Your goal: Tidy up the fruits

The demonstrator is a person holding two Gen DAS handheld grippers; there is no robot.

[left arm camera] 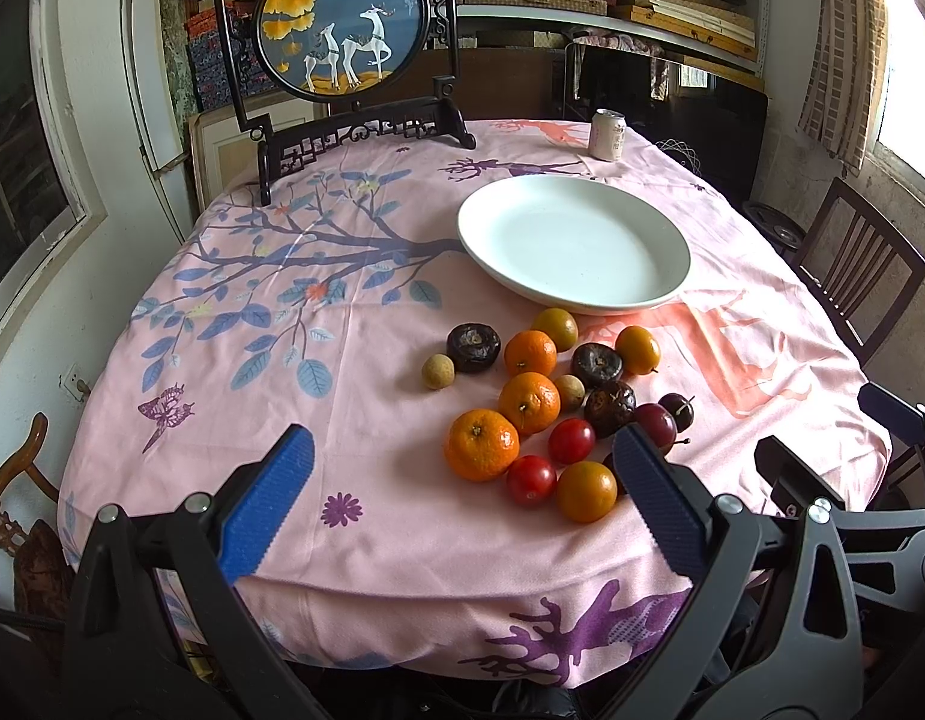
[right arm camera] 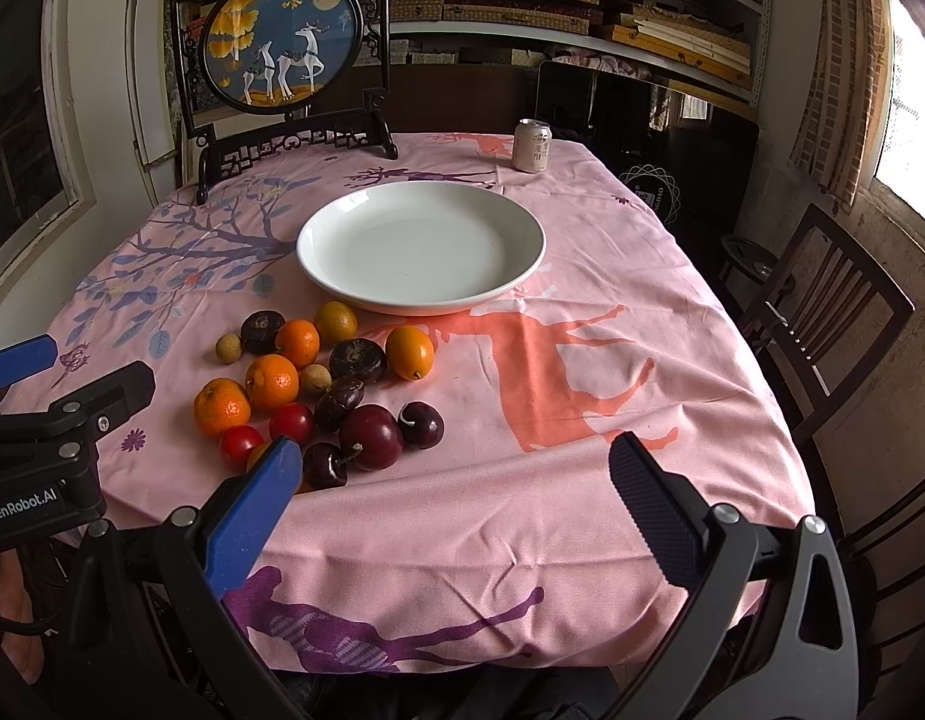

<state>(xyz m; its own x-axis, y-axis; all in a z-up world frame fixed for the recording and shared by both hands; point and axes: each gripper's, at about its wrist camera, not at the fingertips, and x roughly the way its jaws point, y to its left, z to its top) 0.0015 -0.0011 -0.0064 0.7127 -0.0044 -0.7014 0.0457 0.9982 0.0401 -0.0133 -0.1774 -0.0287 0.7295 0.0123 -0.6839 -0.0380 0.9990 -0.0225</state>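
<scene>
A heap of small fruit lies on the pink tablecloth: mandarins [left arm camera: 481,443] [right arm camera: 222,407], red tomatoes [left arm camera: 530,479] [right arm camera: 242,443], dark plums and cherries [right arm camera: 371,437], dark brown fruits [left arm camera: 474,347] [right arm camera: 358,360], pale longans [left arm camera: 437,371] and orange kumquats [right arm camera: 409,352]. An empty white plate [left arm camera: 573,240] [right arm camera: 421,246] stands just behind the heap. My left gripper [left arm camera: 462,468] is open and empty, near the table's front edge, in front of the heap. My right gripper [right arm camera: 456,468] is open and empty, to the right of the heap.
A drink can [left arm camera: 608,135] [right arm camera: 531,145] stands at the far edge of the table. A round framed deer picture on a dark stand [left arm camera: 342,24] [right arm camera: 282,42] stands at the back left. Wooden chairs [right arm camera: 816,312] stand to the right.
</scene>
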